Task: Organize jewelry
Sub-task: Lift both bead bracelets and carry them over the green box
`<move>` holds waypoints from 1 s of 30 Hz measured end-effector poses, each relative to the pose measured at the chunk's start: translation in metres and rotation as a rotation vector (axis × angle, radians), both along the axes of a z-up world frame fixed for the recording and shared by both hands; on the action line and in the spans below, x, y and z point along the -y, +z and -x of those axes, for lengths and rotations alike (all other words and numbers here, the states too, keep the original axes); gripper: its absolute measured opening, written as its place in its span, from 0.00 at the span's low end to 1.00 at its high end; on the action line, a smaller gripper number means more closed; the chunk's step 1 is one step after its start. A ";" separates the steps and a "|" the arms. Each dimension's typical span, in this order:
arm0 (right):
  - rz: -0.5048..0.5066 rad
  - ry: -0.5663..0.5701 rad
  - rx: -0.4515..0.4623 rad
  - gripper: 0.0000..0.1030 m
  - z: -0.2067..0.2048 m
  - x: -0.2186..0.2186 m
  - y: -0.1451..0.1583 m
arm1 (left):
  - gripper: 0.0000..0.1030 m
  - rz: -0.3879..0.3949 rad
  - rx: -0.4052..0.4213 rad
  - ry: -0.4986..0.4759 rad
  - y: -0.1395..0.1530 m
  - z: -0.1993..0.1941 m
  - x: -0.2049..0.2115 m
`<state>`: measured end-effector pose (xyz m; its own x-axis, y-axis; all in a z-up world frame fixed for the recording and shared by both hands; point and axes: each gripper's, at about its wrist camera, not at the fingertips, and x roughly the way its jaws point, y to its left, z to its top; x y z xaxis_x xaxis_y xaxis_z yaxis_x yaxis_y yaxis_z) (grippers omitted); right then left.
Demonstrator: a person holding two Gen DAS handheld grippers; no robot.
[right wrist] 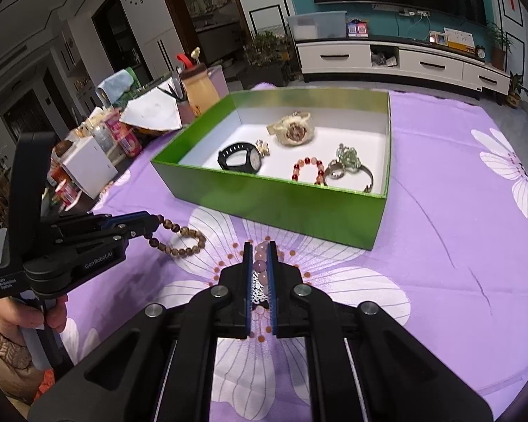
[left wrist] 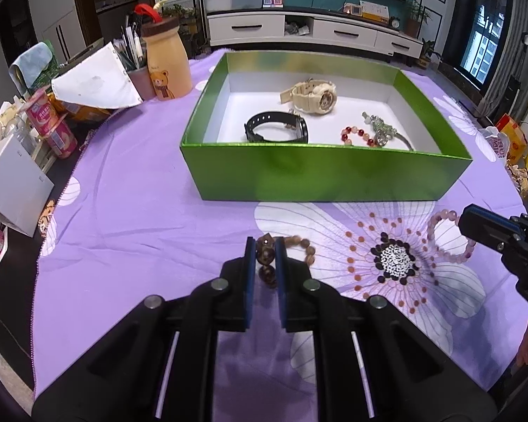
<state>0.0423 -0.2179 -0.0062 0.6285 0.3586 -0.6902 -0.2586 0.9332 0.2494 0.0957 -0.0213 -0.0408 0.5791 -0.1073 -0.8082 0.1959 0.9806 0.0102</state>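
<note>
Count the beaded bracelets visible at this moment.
3. A brown bracelet is clamped in the left gripper, a pink bracelet in the right gripper, and a red bracelet lies inside the green box.

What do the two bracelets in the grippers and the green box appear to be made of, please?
The brown bracelet looks like wooden beads: matte, brown, with darker mottling. The pink bracelet seems to be polished stone or glass: translucent, pale, glossy beads; which one I cannot tell. The green box appears to be cardboard with a metallic green foil finish, given its soft sheen, and a plain white lining.
</note>
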 end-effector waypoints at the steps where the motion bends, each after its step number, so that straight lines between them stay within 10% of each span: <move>1: -0.005 0.000 0.006 0.07 0.001 0.000 0.003 | 0.10 -0.001 0.004 -0.001 0.002 0.001 0.000; 30: -0.018 -0.011 0.169 0.07 0.006 0.009 0.067 | 0.10 -0.009 0.141 -0.028 0.064 -0.007 0.013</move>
